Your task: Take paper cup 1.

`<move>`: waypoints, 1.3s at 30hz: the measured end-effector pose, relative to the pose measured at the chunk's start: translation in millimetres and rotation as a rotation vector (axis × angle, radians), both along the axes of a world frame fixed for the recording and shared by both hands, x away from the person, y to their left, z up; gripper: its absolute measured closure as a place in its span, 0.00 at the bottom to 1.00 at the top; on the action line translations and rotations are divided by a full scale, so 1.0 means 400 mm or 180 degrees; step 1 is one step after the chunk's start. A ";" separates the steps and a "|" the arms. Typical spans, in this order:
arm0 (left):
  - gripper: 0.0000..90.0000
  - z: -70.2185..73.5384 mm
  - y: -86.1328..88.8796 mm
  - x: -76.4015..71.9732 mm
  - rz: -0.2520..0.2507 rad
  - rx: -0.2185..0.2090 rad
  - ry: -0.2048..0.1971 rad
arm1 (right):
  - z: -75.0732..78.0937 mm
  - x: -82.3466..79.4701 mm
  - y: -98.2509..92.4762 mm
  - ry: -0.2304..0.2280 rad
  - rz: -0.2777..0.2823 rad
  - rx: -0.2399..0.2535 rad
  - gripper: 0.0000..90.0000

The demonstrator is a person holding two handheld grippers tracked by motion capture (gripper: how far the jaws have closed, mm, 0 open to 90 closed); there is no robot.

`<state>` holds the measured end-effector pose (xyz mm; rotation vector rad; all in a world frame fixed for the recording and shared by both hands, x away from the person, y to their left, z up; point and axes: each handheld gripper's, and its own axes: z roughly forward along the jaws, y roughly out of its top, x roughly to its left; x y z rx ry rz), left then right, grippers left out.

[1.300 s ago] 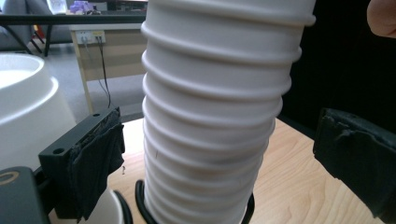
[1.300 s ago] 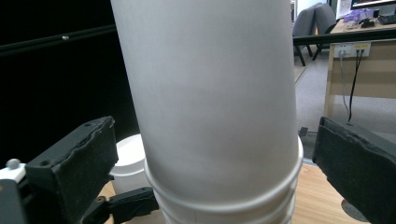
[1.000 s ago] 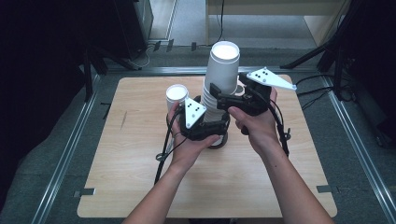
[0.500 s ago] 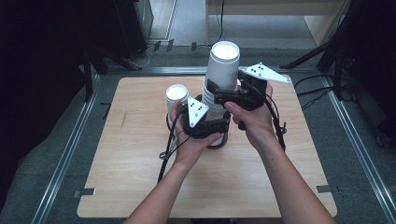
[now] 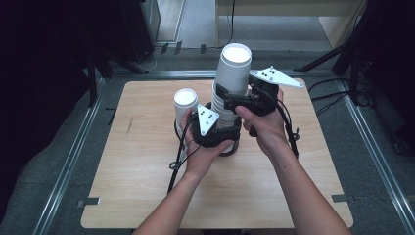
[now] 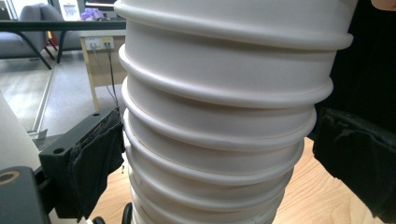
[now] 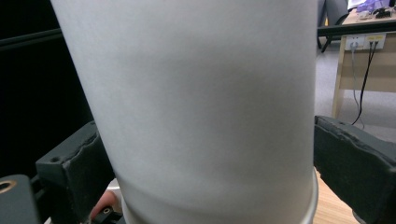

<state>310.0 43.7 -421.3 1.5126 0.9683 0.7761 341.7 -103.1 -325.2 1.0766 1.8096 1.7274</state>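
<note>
A tall stack of upturned white paper cups (image 5: 226, 115) stands mid-table, its ribbed rims close up (image 6: 219, 130) in the left gripper view. My left gripper (image 5: 226, 136) (image 6: 215, 163) is shut on the stack's lower part, a black pad on each side. The top cup (image 5: 234, 68) sticks up higher than the rest, and its smooth wall (image 7: 205, 107) fills most of the right gripper view. My right gripper (image 5: 234, 100) (image 7: 210, 172) is shut on that top cup, both pads against its sides.
A single upturned white cup (image 5: 186, 100) stands just left of the stack, close to my left hand. The wooden table (image 5: 142, 176) has bare room in front and to both sides. Metal rails (image 5: 68, 161) frame it; cables trail from both grippers.
My right gripper has shifted slightly left and up with the top cup. The left gripper and the stack have barely moved.
</note>
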 end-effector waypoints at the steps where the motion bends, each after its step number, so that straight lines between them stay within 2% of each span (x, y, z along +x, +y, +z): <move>1: 0.03 0.000 0.000 0.000 0.0000 0.0000 0.0000 | 0.000 0.000 0.000 0.0000 0.0000 0.0000 0.04; 13: 0.06 -0.007 -0.004 0.001 0.0067 0.0050 -0.0006 | 0.000 0.003 0.003 -0.0027 -0.0006 -0.0012 0.04; 16: 0.07 -0.012 0.001 -0.001 0.0047 -0.0022 -0.0009 | 0.001 0.003 0.004 -0.0027 -0.0011 -0.0018 0.05; 22: 0.07 -0.013 0.002 -0.004 0.0049 -0.0033 0.0006 | 0.003 0.002 0.006 -0.0009 -0.0023 -0.0029 0.05; 26: 0.07 -0.013 0.003 -0.004 0.0037 -0.0021 0.0001 | 0.015 -0.001 0.012 -0.0113 -0.0036 -0.0107 0.10; 30: 0.08 -0.012 0.004 -0.003 0.0028 -0.0005 -0.0004 | 0.017 -0.002 0.015 -0.0134 -0.0058 -0.0128 0.10; 33: 0.08 -0.013 0.005 -0.003 0.0020 0.0003 -0.0024 | 0.019 -0.004 0.017 -0.0217 -0.0085 -0.0170 0.12; 39: 0.08 -0.016 0.003 -0.003 0.0032 -0.0020 -0.0047 | 0.025 -0.005 0.018 -0.0250 -0.0104 -0.0166 0.13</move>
